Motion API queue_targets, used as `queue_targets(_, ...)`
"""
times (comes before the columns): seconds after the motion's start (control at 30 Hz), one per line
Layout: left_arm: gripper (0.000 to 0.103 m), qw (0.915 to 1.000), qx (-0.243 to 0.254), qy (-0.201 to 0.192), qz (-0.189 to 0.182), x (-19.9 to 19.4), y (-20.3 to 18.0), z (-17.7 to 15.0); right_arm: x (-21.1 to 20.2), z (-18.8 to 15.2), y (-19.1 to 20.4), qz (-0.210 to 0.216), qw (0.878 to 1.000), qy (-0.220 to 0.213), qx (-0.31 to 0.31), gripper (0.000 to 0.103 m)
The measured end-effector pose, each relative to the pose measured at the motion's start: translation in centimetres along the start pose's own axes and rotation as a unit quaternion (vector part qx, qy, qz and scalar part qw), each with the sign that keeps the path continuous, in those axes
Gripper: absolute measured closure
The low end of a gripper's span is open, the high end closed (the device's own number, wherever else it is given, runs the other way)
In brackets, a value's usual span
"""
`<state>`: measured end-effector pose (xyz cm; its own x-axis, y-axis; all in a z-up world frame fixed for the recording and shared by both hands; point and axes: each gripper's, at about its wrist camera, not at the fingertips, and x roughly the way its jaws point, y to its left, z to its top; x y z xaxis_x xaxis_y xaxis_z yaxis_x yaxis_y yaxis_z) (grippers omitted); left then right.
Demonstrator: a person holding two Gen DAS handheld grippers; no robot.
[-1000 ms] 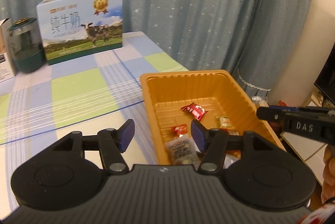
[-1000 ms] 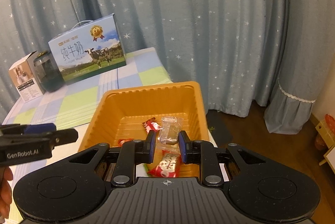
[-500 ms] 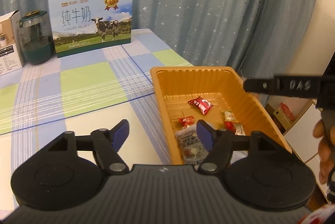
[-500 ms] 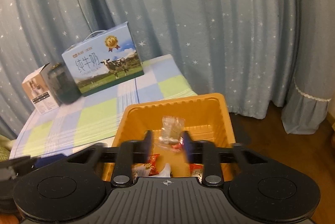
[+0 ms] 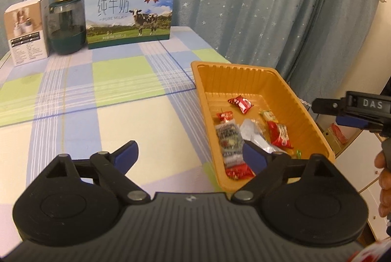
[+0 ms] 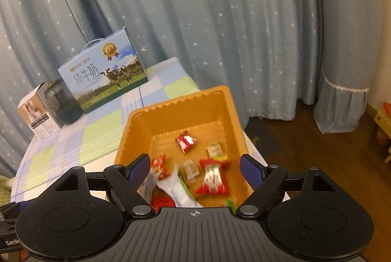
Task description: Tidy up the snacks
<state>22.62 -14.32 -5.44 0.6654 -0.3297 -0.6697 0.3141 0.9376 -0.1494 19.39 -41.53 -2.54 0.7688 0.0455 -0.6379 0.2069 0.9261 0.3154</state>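
Star-dotted blue curtains back the checked-cloth worktop (image 5: 102,81), where wrapped snacks (image 6: 212,178) lie gathered in the orange plastic tray (image 5: 244,73) at its corner, both left tongs (image 5: 190,154) and right tongs (image 6: 195,164) opening wider, empty, apparently finished dropping.

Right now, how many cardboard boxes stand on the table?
2: the blue milk box at the far edge; a small white box left of it, past the green jar.
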Motion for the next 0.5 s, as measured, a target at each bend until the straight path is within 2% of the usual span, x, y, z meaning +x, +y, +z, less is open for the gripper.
queue_targets(0.37, 0.0, 0.9997, 0.016, -0.008, 0.014, -5.0, -1.5, -1.1, -5.7, -2.6, 0.7, -0.015, 1.0, 0.022, 0.011, 0.023)
queue_targets(0.5, 0.0, 0.9997, 0.014, -0.009, 0.016, -6.8, -2.1, -1.4, -7.6, -3.3, 1.3, -0.009, 1.0, 0.024, 0.01, 0.023)
